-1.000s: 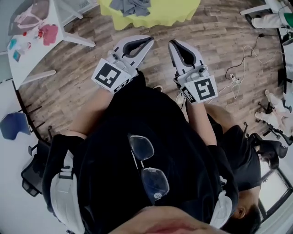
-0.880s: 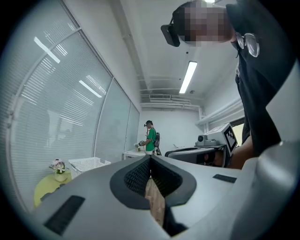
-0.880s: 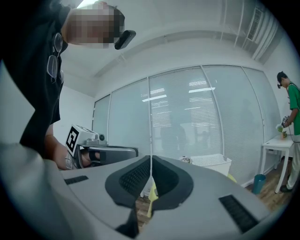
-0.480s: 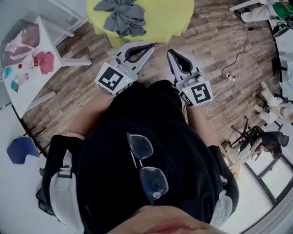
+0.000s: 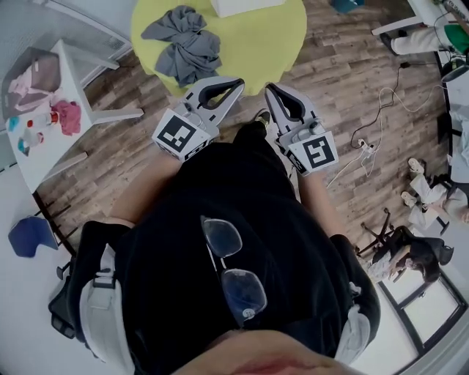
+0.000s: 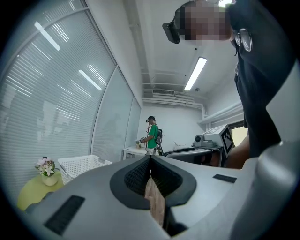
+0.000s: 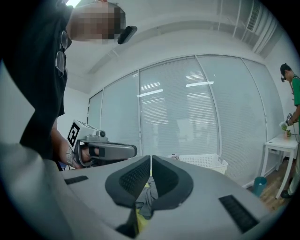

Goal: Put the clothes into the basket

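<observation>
A heap of grey clothes (image 5: 182, 45) lies on the round yellow table (image 5: 278, 44) at the top of the head view. The white basket (image 5: 245, 6) stands at the table's far edge, cut off by the frame. My left gripper (image 5: 238, 82) and right gripper (image 5: 270, 89) are held side by side just short of the table's near edge, both shut and empty. In the left gripper view, the shut gripper (image 6: 150, 157) points past the basket (image 6: 82, 165). In the right gripper view, the shut gripper (image 7: 151, 158) points at the basket (image 7: 201, 161), with the grey clothes (image 7: 147, 197) showing below the tips.
A white side table (image 5: 66, 143) with pink items stands at the left, with a blue chair (image 5: 26, 234) below it. Cables and a power strip (image 5: 366, 124) lie on the wooden floor at the right. A flower pot (image 6: 47, 171) sits beside the basket. A person in green (image 6: 152, 136) stands at a far table.
Both grippers have advanced toward the yellow table. The table and grey clothes have come further into the head view, and the basket's edge now shows at the top.
</observation>
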{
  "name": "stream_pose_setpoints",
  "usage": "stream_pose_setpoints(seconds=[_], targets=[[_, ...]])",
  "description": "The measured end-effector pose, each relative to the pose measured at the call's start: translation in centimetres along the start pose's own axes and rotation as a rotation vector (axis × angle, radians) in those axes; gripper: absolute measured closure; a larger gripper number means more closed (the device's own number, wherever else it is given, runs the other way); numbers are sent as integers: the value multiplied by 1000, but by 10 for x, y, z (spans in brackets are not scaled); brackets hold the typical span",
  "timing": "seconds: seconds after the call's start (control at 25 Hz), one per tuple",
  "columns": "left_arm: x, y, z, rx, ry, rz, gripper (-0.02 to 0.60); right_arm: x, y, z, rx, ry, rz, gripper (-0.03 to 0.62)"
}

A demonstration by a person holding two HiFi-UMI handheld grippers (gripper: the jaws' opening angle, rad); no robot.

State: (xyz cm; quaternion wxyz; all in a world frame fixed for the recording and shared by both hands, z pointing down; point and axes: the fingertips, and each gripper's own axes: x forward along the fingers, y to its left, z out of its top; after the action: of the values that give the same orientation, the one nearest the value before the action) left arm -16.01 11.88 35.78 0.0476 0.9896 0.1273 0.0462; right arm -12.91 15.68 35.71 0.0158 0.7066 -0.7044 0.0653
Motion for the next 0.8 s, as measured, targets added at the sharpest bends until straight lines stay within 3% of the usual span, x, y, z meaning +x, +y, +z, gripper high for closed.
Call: stream_pose_setpoints(seconds=[0.4,0.8], targets=[[96,37,10,-19,10,225,574,19,-111,19,-19,-2,198,568],[101,87,0,-42,41,470,574,64,-139,9,-17,28,381,568]])
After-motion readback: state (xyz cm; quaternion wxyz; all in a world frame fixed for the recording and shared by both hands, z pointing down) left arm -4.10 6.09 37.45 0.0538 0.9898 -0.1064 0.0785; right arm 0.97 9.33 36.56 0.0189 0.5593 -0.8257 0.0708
